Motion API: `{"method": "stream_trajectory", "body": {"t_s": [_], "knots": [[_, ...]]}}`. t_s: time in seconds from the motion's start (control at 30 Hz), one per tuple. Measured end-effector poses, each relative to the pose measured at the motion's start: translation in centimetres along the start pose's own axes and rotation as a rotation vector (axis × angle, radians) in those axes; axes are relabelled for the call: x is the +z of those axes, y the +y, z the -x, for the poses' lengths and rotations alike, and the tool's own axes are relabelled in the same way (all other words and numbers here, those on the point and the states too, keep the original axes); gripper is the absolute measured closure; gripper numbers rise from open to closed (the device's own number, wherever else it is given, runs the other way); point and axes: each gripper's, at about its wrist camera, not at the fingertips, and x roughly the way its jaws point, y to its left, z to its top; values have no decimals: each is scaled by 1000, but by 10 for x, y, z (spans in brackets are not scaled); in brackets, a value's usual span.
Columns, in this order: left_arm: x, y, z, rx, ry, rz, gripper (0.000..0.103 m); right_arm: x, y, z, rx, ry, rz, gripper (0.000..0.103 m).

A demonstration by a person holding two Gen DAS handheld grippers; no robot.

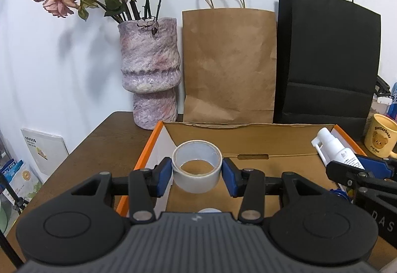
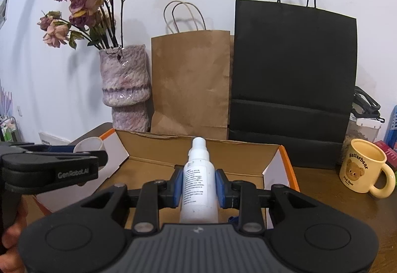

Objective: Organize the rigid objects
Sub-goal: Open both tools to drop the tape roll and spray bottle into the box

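Note:
My left gripper (image 1: 197, 175) is shut on a roll of clear tape (image 1: 197, 168), held over the left part of an open cardboard box with an orange rim (image 1: 148, 146). My right gripper (image 2: 198, 185) is shut on a white spray bottle (image 2: 198, 181), nozzle pointing forward, above the same box (image 2: 285, 156). In the left wrist view the bottle (image 1: 335, 149) and the right gripper's fingers (image 1: 352, 171) show at the right. In the right wrist view the left gripper's side (image 2: 49, 166) and the tape roll (image 2: 89, 145) show at the left.
Behind the box stand a purple vase of dried roses (image 1: 148, 72), a brown paper bag (image 1: 229, 64) and a black paper bag (image 1: 327, 62). A yellow bear mug (image 2: 364, 166) sits on the wooden table (image 2: 335, 198) at the right. A hand (image 2: 12, 235) grips the left tool.

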Motion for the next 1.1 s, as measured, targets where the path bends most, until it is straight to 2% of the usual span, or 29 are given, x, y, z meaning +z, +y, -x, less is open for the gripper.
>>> {"method": "stream_trajectory", "body": {"t_s": [0.27,0.3,0.37,0.4,0.43,0.47,0.5,0.53,0.63,0.7,1.1], "knots": [[-2,0,-9,-15,19,-7,57,-3,-2,-11,-10,34,8,76],[-2,0,-8,-13,14,-8,54,-4,-2,-11,-10,36,9,76],[-2,0,-6,-8,2,-13,39,-5,-4,-11,-15,44,4,76],[-2,-1,-5,-4,-6,-14,24,-5,-4,-11,-21,40,1,74],[-2,-1,-4,2,-13,-15,11,-4,-6,-10,-29,36,-3,63],[-1,-2,-3,9,-20,-16,5,-4,-7,-9,-39,30,-9,55],[-1,-2,-2,18,-30,-17,0,-4,-8,-8,-52,22,-12,35],[-1,-3,0,21,-37,-16,0,-4,-8,-7,-63,12,-11,23],[1,-2,0,15,-33,-6,0,-4,-9,-4,-77,-4,-7,6],[1,-1,-1,19,-31,-6,0,-4,-9,-4,-85,-8,-4,0],[1,-2,0,19,-32,-7,0,-4,-8,-4,-78,-5,7,0]]}}
